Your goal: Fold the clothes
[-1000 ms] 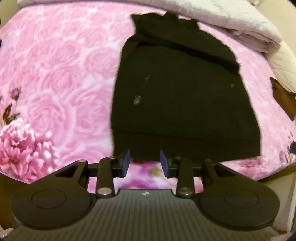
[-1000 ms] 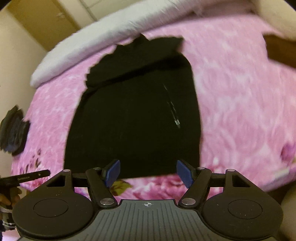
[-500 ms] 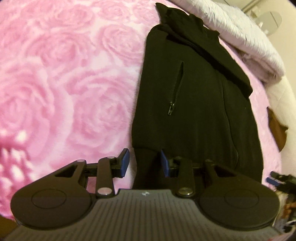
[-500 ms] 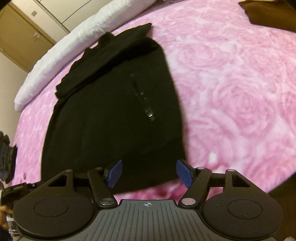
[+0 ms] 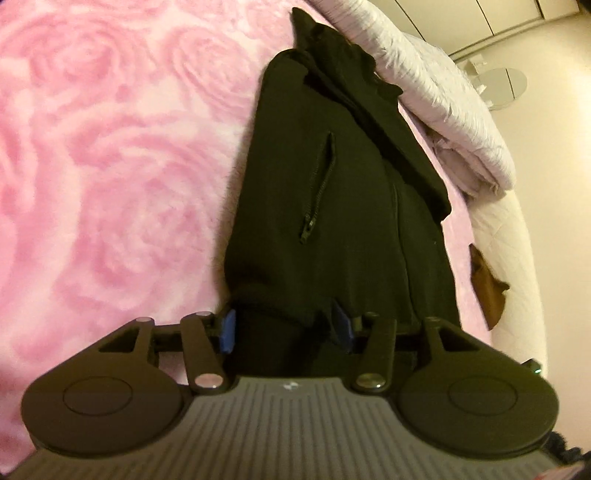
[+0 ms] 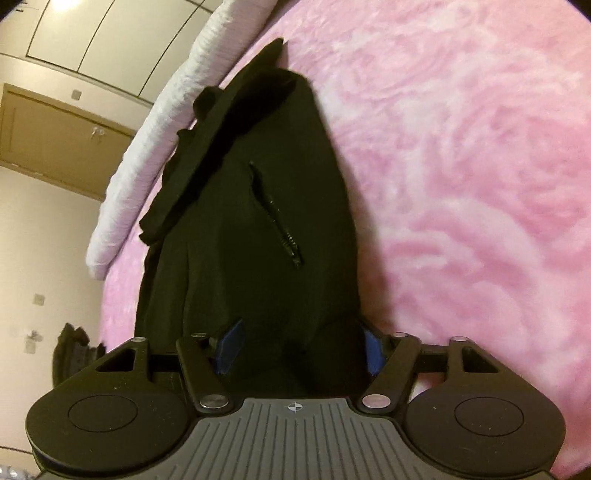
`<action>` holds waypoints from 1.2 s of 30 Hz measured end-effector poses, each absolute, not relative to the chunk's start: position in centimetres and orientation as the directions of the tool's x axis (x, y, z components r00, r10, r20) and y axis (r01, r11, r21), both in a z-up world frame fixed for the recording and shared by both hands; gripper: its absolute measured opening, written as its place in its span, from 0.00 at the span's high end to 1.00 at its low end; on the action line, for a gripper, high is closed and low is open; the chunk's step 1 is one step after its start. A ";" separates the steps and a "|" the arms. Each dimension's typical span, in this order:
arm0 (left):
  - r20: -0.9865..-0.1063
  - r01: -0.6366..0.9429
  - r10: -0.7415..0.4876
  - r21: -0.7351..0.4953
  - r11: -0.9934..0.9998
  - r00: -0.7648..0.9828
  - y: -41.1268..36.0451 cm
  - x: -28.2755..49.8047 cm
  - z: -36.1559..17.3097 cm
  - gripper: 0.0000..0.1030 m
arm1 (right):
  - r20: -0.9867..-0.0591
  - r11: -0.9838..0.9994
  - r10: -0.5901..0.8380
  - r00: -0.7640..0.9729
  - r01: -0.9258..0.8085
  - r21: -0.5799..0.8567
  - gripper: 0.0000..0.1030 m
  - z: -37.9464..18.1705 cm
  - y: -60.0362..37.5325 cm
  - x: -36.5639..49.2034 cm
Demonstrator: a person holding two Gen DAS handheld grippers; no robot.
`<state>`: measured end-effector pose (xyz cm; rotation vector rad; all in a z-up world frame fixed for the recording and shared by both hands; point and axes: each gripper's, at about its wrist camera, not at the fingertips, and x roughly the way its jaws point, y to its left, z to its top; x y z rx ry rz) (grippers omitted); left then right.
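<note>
Both grippers have dropped to the black jacket [image 5: 332, 206] on the pink bed [image 5: 110, 166]. Your left gripper [image 5: 284, 326] is opening around its hem corner; your right gripper [image 6: 301, 347] is closing over the other, likely to lift the hem for a fold.

Pink rose-print bed [image 5: 110, 166], black jacket [image 5: 332, 221], white quilt [image 5: 443, 92], brown cloth [image 5: 487, 288]

Warm, dim indoor light; strong fisheye bending at the edges.
The black zip-pocket fleece jacket [image 5: 332, 206] swallows detail in shadow; the pink rose-patterned bedspread [image 6: 480, 184] smears with blur; a ceiling lamp [image 6: 64, 4] glares top left.
</note>
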<state>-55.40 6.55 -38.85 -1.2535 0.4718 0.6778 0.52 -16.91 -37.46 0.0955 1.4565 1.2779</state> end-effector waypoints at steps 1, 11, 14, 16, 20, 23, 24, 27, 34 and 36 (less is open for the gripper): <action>-0.660 -0.690 0.204 -0.706 0.161 0.723 6.7 -55.4 -39.0 0.57 | -0.665 0.408 0.655 -0.360 -0.572 0.711 0.50 -37.7 -16.5 0.5; -0.680 -0.715 0.225 -0.645 0.271 0.698 5.8 -55.4 -37.0 0.95 | -0.722 0.403 0.595 -0.352 -0.647 0.648 0.93 -36.2 -15.6 0.7; -0.642 -0.686 0.247 -0.649 0.329 0.726 5.5 -55.8 -34.0 0.95 | -0.712 0.364 0.608 -0.350 -0.675 0.642 0.94 -34.0 -15.6 0.2; -0.610 -0.663 0.263 -0.658 0.357 0.747 5.6 -56.1 -32.2 0.95 | -0.699 0.339 0.621 -0.355 -0.682 0.648 0.94 -32.4 -15.8 0.2; -0.685 -0.710 0.201 -0.640 0.293 0.700 6.6 -55.7 -35.0 0.88 | -0.703 0.381 0.610 -0.366 -0.642 0.665 0.94 -32.9 -16.1 0.6; -0.711 -0.730 0.165 -0.667 0.151 0.684 7.0 -55.7 -38.7 0.82 | -0.747 0.466 0.569 -0.344 -0.613 0.638 0.92 -35.8 -16.1 0.8; -0.682 -0.704 0.186 -0.703 0.102 0.708 6.9 -56.1 -39.3 0.81 | -0.758 0.491 0.557 -0.338 -0.602 0.629 0.91 -36.7 -16.1 0.8; -0.635 -0.658 0.235 -0.752 0.027 0.736 6.4 -56.9 -40.3 0.91 | -0.737 0.494 0.593 -0.324 -0.577 0.651 0.91 -37.3 -16.4 0.7; -0.565 -0.626 0.296 -0.759 0.180 0.770 4.7 -57.3 -35.2 0.95 | -0.735 0.418 0.572 -0.363 -0.642 0.643 0.95 -33.2 -16.9 0.1; -0.550 -0.615 0.295 -0.761 0.208 0.781 3.9 -57.9 -33.3 0.95 | -0.744 0.411 0.551 -0.378 -0.653 0.636 0.95 -32.0 -17.8 -0.1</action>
